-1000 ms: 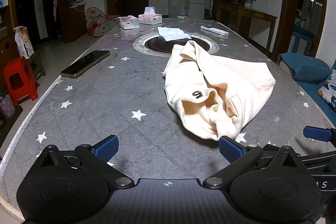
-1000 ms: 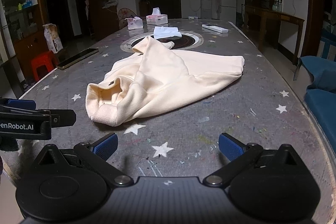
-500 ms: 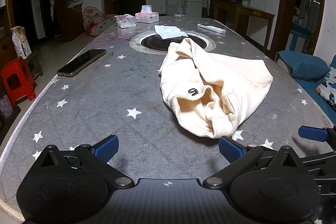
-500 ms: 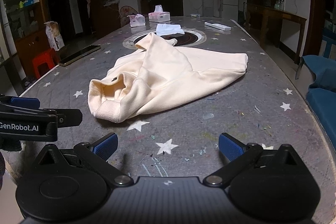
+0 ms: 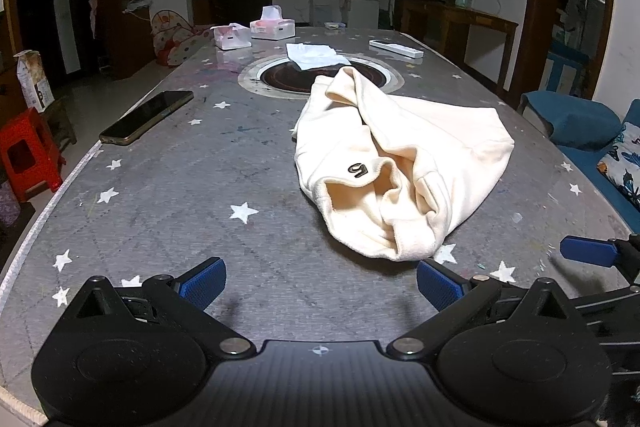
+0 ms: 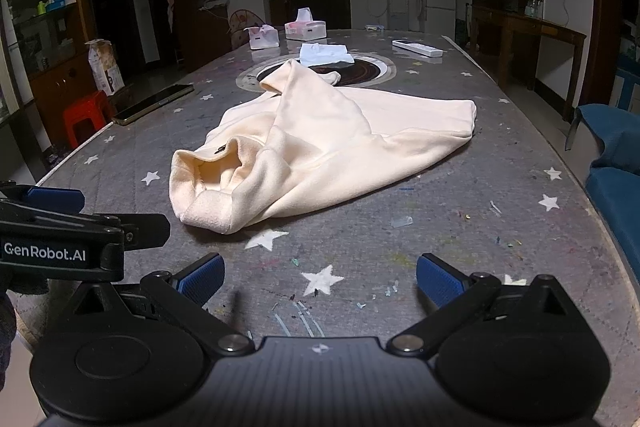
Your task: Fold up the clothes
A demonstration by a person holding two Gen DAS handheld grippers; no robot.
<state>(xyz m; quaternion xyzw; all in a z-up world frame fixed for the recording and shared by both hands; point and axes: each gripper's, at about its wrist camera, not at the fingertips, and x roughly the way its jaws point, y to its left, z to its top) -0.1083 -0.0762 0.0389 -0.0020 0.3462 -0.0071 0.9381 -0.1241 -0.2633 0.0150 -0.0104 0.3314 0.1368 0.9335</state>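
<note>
Sweatshirt (image 5: 404, 163) rumpled on the desk (image 5: 200, 187), just ahead of both tools.
Long axis runs from its near bunched end away toward the far right. Left tool (image 5: 320, 281) has that near end closest, right tool (image 6: 320, 277) sits further off; both gape wide, holding nothing.

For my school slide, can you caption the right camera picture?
Open right claw waits before a crumpled cream sweatshirt on the starry table.

Cream garment (image 5: 404, 163) crumpled on the grey starred worktop (image 5: 208, 187), left tongs (image 5: 320, 277) spread wide and empty just short of its near hem, right tongs' blue tip (image 5: 588, 253) at right, phone (image 5: 147, 117) far left, tissue boxes (image 5: 272, 27) beyond
</note>
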